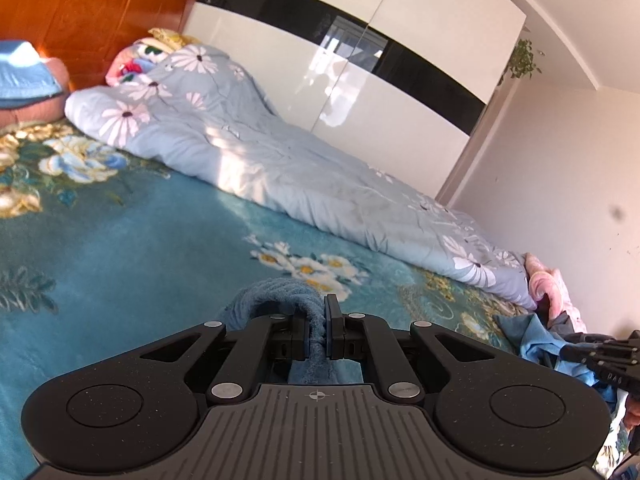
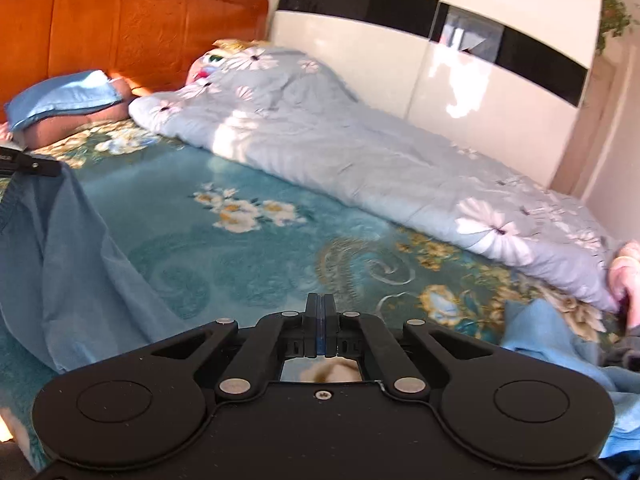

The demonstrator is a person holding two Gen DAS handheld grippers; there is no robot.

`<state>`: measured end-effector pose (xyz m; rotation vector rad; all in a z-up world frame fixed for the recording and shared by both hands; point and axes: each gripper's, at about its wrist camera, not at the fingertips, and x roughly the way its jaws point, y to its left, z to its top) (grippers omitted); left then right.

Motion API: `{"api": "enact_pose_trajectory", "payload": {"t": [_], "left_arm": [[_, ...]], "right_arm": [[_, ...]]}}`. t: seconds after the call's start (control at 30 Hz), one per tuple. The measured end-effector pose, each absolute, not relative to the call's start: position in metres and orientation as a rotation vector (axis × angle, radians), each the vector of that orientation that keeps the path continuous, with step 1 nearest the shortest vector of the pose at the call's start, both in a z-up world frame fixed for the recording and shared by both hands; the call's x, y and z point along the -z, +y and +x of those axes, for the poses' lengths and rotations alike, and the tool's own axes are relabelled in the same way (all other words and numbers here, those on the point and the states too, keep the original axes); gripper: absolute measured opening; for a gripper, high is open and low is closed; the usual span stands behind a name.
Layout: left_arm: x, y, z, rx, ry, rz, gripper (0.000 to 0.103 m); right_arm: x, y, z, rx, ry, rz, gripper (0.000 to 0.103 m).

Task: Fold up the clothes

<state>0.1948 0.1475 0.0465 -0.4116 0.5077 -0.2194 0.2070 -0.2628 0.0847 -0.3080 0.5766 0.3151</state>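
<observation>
My left gripper [image 1: 318,330] is shut on a bunched edge of a dusty-blue garment [image 1: 272,300], held above the teal floral bed cover [image 1: 140,248]. In the right wrist view the same garment [image 2: 68,264] hangs down at the left from the left gripper [image 2: 24,162], its lower part resting on the bed cover [image 2: 240,264]. My right gripper [image 2: 320,320] is shut with nothing visible between its pads, low over the bed. It also shows at the right edge of the left wrist view [image 1: 600,354].
A light-blue flowered quilt [image 1: 280,168] lies rolled along the far side of the bed by a white wardrobe [image 1: 380,92]. A heap of light-blue and pink clothes [image 2: 560,344] lies at the right. Pillows [image 2: 68,108] rest against the wooden headboard [image 2: 132,28].
</observation>
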Motion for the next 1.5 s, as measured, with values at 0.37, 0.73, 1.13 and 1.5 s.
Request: {"api": "enact_pose_trajectory", "payload": {"t": [0.37,0.73,1.13,1.5], "left_arm": [[-0.018,0.172,0.189,0.209,0.592,-0.454,0.005],[-0.015,0.162,0.204,0.251,0.599,-0.454,0.018],[-0.075,0.155,0.175,0.282,0.37,-0.416,0.005],[-0.002,0.177,0.123,0.194,0.609,-0.487,0.005]], "right_arm": [[-0.041,-0.252,0.207,-0.334,0.692,-0.343,0.029],[-0.034,-0.246,0.207,-0.357,0.716,-0.352,0.003],[-0.087,-0.248,0.167,-0.31,0.538,-0.356,0.002],[-0.028,-0.23,0.127,-0.459,0.748,-0.345,0.001]]}}
